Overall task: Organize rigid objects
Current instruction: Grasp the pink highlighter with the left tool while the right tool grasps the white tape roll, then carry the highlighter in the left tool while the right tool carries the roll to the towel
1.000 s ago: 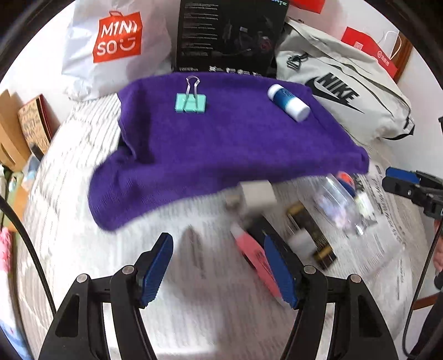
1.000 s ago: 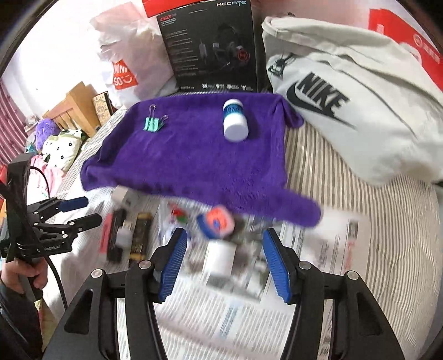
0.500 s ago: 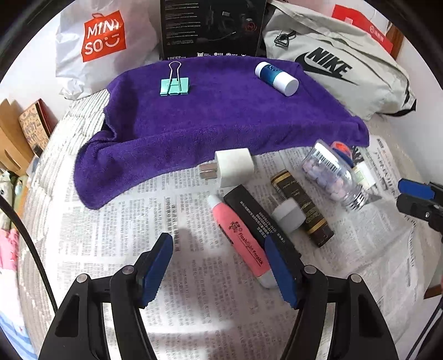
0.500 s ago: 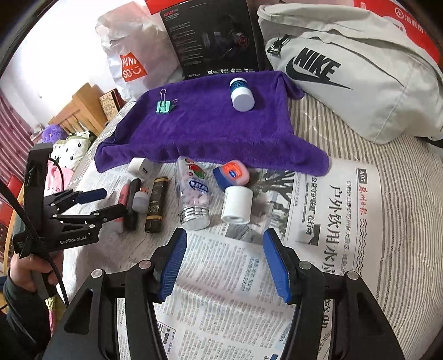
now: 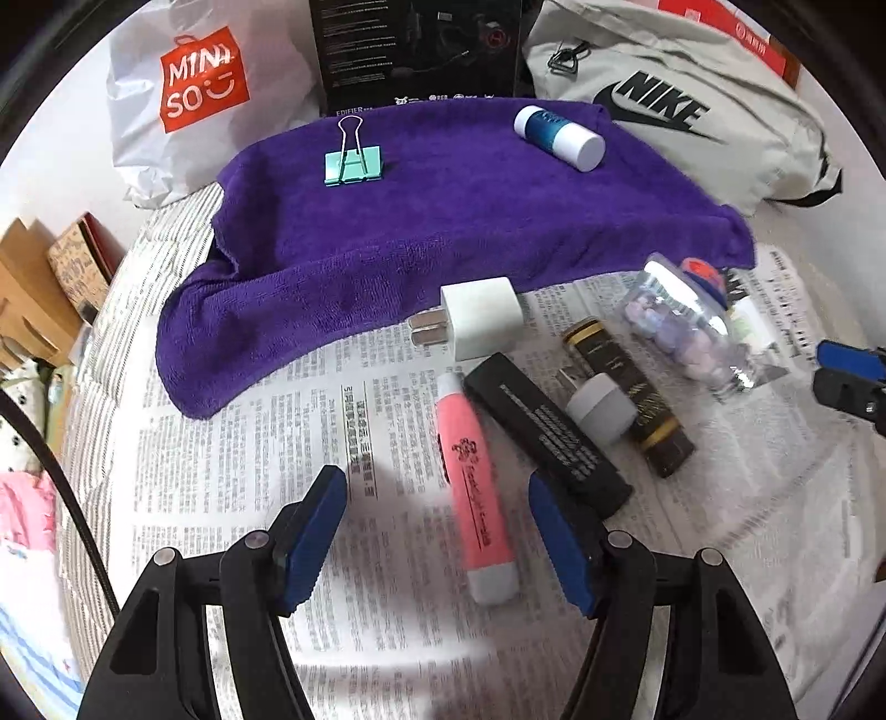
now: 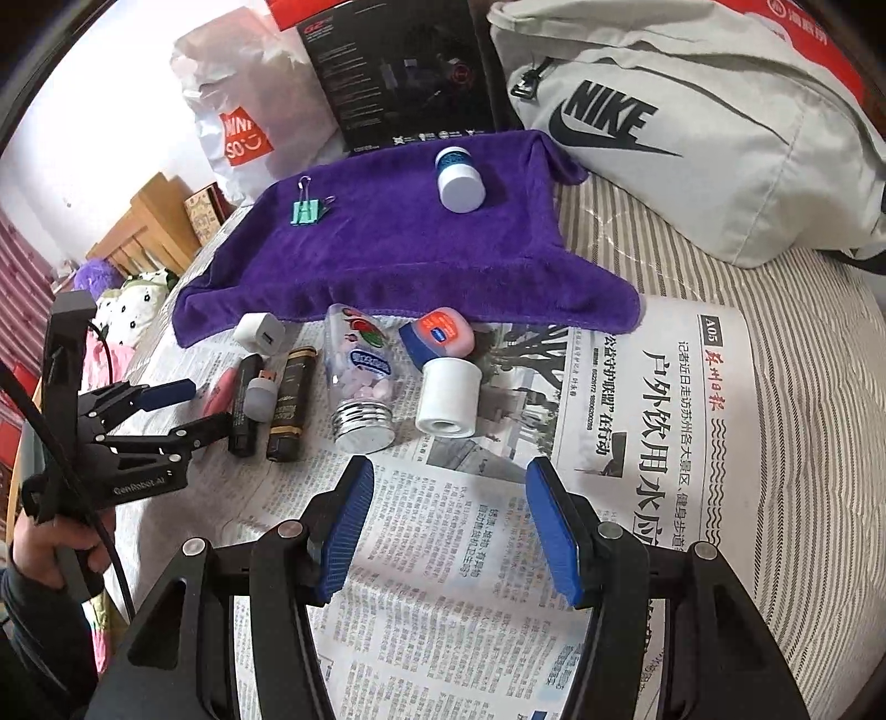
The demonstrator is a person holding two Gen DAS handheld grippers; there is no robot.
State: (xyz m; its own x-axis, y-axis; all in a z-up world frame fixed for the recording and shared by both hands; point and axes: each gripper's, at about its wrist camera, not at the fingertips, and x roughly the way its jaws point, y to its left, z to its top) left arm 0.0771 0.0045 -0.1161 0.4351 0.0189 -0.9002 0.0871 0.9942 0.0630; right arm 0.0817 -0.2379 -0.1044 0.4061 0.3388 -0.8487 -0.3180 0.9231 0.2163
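Left wrist view: left gripper (image 5: 437, 531) fingers stood wide apart, empty, around a pink highlighter (image 5: 477, 493) lying on newspaper (image 5: 232, 459). Right gripper (image 6: 448, 526) likewise gaped, empty, near a pill bottle (image 6: 362, 382).

Setting is a bed (image 6: 692, 266) with a grey-and-white striped cover, filling most of both views. White wall (image 6: 83, 111) at upper left of the right wrist frame, evenly lit, no hard shadows. Against it, top centre, a black product box (image 6: 398, 72) stands upright; a white shopping bag (image 5: 194, 99) with an orange logo slumps to its left, a pale grey sports bag (image 6: 692, 127) lies to its right. Left edge: light wooden furniture (image 6: 149, 221), plush toys (image 6: 127, 293) below it. Red packaging (image 5: 736, 33) at upper right of the left wrist frame.
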